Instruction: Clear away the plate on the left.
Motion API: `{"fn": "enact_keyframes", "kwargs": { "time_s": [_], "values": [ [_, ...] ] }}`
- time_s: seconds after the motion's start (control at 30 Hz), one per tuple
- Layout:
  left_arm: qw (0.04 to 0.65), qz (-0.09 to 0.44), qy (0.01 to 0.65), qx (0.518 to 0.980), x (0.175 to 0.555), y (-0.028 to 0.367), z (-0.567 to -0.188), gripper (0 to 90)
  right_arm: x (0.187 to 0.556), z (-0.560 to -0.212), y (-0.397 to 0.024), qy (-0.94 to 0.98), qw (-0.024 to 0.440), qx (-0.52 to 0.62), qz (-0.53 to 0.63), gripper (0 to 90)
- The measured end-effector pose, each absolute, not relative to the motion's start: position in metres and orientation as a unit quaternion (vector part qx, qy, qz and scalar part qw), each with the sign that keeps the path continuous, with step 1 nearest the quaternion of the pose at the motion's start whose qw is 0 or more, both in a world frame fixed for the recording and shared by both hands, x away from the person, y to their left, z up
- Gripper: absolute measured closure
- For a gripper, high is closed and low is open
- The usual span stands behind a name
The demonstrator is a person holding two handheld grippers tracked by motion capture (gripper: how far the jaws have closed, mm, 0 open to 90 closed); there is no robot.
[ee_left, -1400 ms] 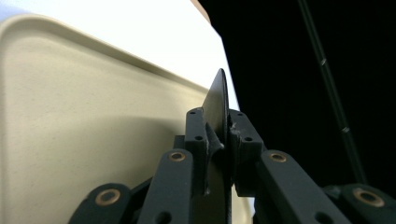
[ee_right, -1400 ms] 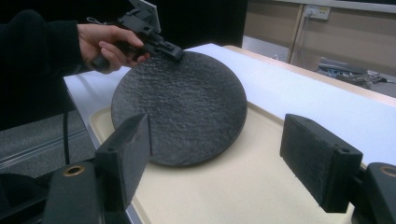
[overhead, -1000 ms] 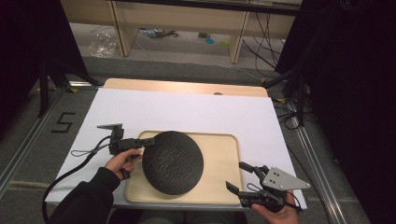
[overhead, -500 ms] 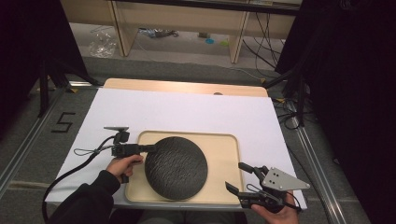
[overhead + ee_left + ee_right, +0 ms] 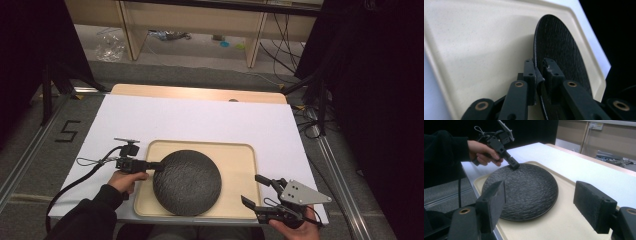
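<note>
Now the left tongs (image 5: 156, 165) clamp the left rim of the black plate (image 5: 187, 182), which has slid further right than a second ago and lies flatter in the beige tray (image 5: 240, 150). That tray sits on the white surface (image 5: 200, 120), near its front edge. At the right, the right tongs (image 5: 255, 189) hang spread apart beside the tray's corner, unmoved, gripping nothing.

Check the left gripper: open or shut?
Shut: the left gripper pinches the plate rim between its jaws, above the tray.
</note>
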State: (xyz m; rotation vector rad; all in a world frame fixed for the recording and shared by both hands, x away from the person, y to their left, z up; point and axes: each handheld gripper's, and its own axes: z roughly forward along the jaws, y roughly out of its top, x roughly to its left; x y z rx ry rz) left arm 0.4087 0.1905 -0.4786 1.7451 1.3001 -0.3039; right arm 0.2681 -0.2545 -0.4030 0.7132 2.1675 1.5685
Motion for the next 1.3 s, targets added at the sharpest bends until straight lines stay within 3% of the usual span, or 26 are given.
{"fn": "enact_keyframes", "kwargs": {
  "time_s": [0.37, 0.6, 0.8, 1.1, 1.3],
  "values": [
    [0.383, -0.067, 0.517, 0.763, 0.386, 0.183, -0.479, 72.2, 0.269, -0.405, -0.252, 0.765, 0.186, 0.250, 0.564, 27.1],
    [0.386, -0.062, 0.525, 0.756, 0.381, 0.180, -0.479, 71.5, 0.269, -0.405, -0.252, 0.765, 0.187, 0.250, 0.563, 27.2],
    [0.401, -0.095, 0.530, 0.741, 0.380, 0.173, -0.483, 70.9, 0.269, -0.404, -0.252, 0.766, 0.188, 0.249, 0.563, 27.2],
    [0.422, -0.129, 0.488, 0.753, 0.381, 0.168, -0.490, 66.4, 0.268, -0.404, -0.253, 0.769, 0.190, 0.250, 0.557, 27.2],
    [0.426, -0.124, 0.477, 0.758, 0.381, 0.171, -0.488, 63.7, 0.268, -0.403, -0.253, 0.770, 0.190, 0.251, 0.555, 27.2]
  ]
}}
